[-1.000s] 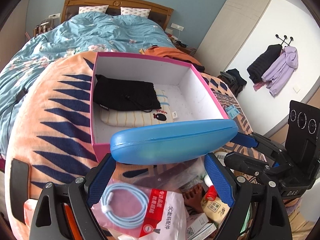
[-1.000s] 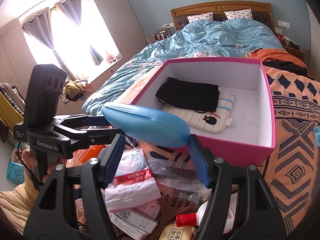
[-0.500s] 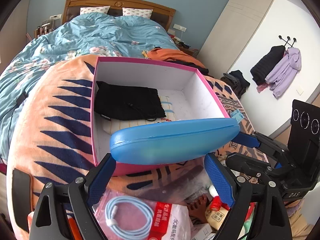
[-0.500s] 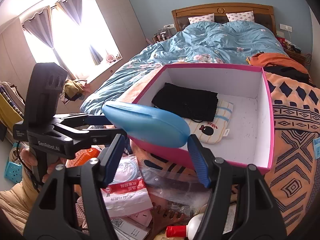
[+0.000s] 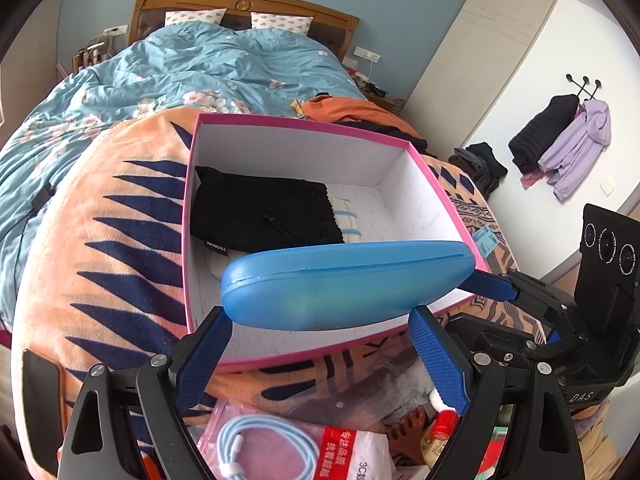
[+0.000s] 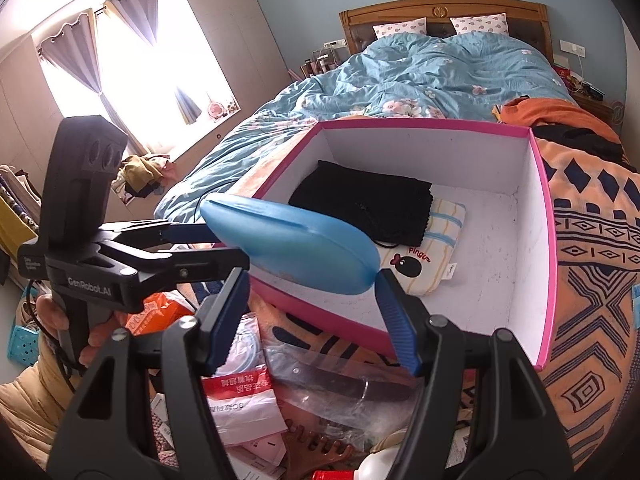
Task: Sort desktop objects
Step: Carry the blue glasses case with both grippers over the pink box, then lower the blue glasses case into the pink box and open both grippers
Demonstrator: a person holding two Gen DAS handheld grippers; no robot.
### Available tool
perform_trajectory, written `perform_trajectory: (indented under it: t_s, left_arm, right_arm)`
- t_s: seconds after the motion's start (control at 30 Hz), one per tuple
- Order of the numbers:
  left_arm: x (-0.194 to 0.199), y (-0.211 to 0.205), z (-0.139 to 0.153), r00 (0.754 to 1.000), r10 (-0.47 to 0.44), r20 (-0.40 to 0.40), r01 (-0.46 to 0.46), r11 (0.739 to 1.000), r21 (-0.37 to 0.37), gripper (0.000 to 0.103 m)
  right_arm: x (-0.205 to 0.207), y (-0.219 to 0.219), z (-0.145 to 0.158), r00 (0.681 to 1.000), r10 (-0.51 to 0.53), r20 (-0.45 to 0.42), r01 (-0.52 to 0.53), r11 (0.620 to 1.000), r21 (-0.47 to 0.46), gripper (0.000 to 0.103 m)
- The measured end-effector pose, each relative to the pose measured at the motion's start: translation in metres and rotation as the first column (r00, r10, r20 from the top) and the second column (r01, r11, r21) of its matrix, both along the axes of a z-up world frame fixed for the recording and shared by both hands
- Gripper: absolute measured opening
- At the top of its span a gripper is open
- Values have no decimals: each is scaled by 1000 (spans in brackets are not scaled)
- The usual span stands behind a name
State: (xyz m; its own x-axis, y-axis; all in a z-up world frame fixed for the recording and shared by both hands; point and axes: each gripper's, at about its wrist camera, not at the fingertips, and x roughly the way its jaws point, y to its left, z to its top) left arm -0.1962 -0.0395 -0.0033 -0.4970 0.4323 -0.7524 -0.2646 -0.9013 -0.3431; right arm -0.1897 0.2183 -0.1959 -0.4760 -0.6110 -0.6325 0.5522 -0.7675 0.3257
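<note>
Above pink box (image 5: 436,196), blue case (image 5: 344,280)

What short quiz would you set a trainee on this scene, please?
1. True or false: the case lies on the floor of the box.
2. What lies on the striped pouch in the box? A) black pouch B) mug C) book
3. Which grippers grip the case?

Key:
1. False: it is held in the air over the box's near rim.
2. A.
3. Both: the left gripper and the right gripper each have their pads on it.
</note>
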Motion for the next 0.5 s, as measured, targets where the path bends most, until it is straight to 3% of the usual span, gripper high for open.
perform_trajectory:
  t_s: [0.5]
  left_arm:
    - [-16,5,-15,999,17,43,-14,998,-54,91]
  right_arm:
    - [-22,-3,-22,997,9,79,-9,1000,-1,67]
